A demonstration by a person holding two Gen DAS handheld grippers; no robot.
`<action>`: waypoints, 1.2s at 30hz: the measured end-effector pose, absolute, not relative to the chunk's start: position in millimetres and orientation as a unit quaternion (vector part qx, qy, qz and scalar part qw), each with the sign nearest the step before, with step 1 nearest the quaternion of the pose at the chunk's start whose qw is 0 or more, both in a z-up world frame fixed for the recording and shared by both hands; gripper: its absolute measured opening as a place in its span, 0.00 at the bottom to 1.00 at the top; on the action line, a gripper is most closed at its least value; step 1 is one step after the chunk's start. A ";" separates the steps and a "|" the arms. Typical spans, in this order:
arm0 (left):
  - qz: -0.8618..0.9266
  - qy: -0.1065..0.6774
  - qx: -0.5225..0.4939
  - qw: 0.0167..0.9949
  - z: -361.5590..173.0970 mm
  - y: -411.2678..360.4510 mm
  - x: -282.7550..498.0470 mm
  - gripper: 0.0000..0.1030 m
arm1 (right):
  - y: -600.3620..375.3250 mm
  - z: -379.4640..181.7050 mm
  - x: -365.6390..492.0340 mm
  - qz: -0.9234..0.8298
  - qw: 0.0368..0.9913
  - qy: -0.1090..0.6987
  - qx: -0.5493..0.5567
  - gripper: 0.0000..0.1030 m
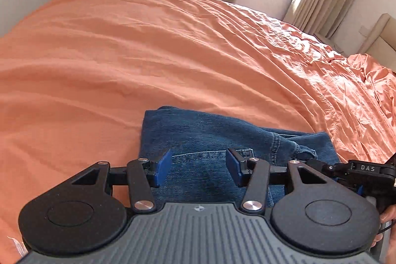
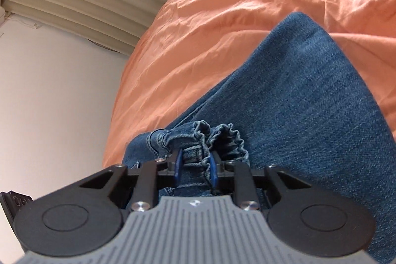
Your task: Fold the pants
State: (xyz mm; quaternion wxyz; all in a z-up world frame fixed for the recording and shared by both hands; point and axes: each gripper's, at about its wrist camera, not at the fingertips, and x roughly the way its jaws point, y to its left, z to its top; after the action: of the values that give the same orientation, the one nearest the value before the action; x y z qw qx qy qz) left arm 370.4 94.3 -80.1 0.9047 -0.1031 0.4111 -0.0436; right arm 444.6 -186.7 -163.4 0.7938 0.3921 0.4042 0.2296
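On the orange bed (image 1: 148, 46), folded jeans (image 1: 210, 135): right hand-held gripper (image 2: 195, 165) apparently pinches their gathered hem; left hand-held gripper (image 1: 199, 168) hovers agape above them.

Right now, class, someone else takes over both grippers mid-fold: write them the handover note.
Right gripper: shut on a bunched, frayed edge of the jeans.
Left gripper: open, above the jeans, holding nothing.
The jeans lie on the orange bedsheet, near its front edge.
Done: jeans already doubled into a short stack.
Left: probably carry the gripped edge over, flatten and square up.
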 end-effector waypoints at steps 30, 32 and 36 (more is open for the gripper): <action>-0.064 0.425 -0.051 0.901 -77.6 53.7 351.5 0.49 | -270.4 -137.2 419.8 0.089 0.864 0.365 0.336 0.37; -0.067 0.421 -0.036 0.904 -70.2 52.0 339.1 0.49 | -280.5 -131.3 405.2 0.092 0.855 0.364 0.358 0.37; -0.071 0.411 -0.005 0.909 -61.3 50.0 308.1 0.50 | -301.6 -133.2 367.3 0.076 0.832 0.379 0.397 0.39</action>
State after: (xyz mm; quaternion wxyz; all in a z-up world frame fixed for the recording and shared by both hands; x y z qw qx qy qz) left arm 308.1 50.0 -61.3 0.9088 -0.0052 0.4110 -0.0712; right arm 367.3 -301.6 -133.2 0.8323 0.3967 0.3795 0.0761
